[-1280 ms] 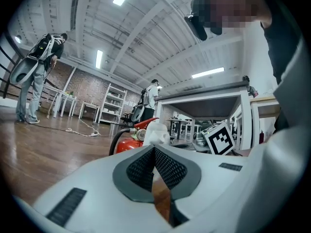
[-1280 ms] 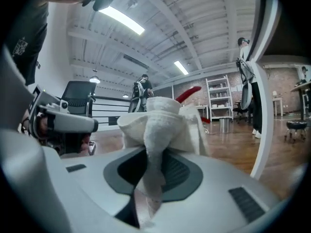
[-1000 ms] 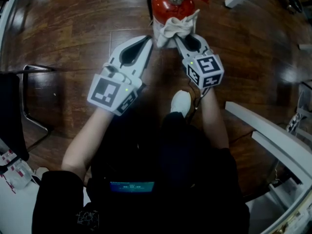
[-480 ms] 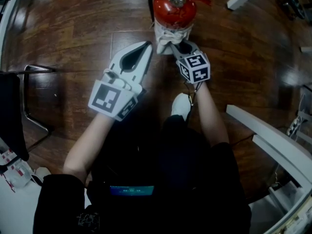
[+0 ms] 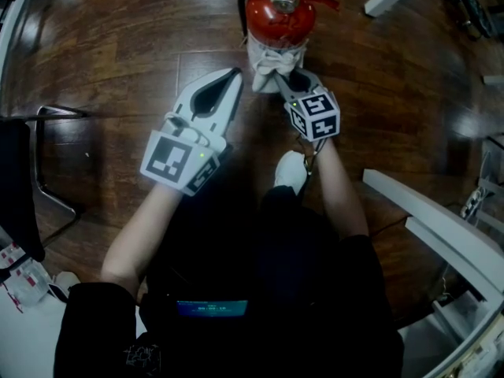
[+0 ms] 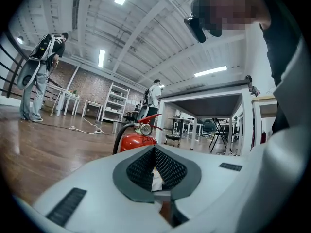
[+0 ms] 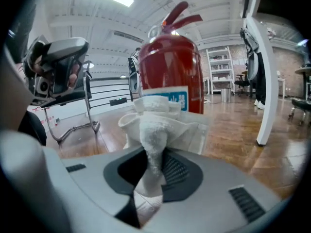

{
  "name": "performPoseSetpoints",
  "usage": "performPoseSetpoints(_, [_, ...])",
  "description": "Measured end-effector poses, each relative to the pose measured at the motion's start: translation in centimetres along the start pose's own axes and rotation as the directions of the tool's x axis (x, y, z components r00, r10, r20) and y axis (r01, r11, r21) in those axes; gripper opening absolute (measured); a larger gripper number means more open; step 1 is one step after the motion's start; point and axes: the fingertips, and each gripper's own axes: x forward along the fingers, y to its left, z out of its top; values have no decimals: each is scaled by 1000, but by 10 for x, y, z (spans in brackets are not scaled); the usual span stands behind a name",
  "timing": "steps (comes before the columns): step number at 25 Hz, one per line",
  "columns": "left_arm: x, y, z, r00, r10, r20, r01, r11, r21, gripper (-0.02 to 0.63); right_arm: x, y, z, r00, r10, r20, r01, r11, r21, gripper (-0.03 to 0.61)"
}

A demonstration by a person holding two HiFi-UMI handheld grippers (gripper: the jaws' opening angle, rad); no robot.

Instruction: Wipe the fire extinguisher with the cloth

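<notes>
So the extinguisher stands upright on the wooden floor straight ahead of us, handle and hose on top, which leaves its near side open to reach. We hold the cloth in the right gripper. Its jaws are clamped on a bunched fold, and the loose part fans out in front of the tips. In the right gripper view that loose part lies against the lower body of the cylinder, just below the blue-and-white label. Gripping the fold rather than an edge gives us, we judge, a padded wad to press with, so the jaws themselves stay off the red paint.

The left gripper hangs just left of the cylinder, jaws drawn together on nothing and apart from both cloth and body. We take it to be parked there, near enough to steady the extinguisher if it rocks, yet out of the cloth's path. Its own view shows the red body and gauge beyond its closed tips.

The wipe looks under way on the near face; the far side and the top seem still untouched by the cloth. Pushing too hard low down could tip or slide the cylinder.
</notes>
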Motion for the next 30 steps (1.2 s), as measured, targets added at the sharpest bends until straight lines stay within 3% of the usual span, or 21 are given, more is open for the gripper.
performPoseSetpoints(6, [0,-7,1,1000,-14,7,14,1000,-6,3,-48,21,64,985,26,168,-28,1000,12,95])
performPoseSetpoints(12, [-4,-7,5,1000,-15,20,15,1000,-2,3,-111,29,148,935,41,353,-50,999,18,95])
performPoseSetpoints(18, [-9,-9,4,1000,-19,17,19,1000,-10,3,-137,24,215,891,50,451,-59,998,4,95])
performPoseSetpoints(23, [-12,-10,5,1000,-15,14,15,1000,-8,3,-122,29,233,893,76,444,-90,996,10,95])
performPoseSetpoints(30, [-15,-6,5,1000,-9,18,9,1000,-8,3,-74,49,203,922,130,364,-154,987,36,95])
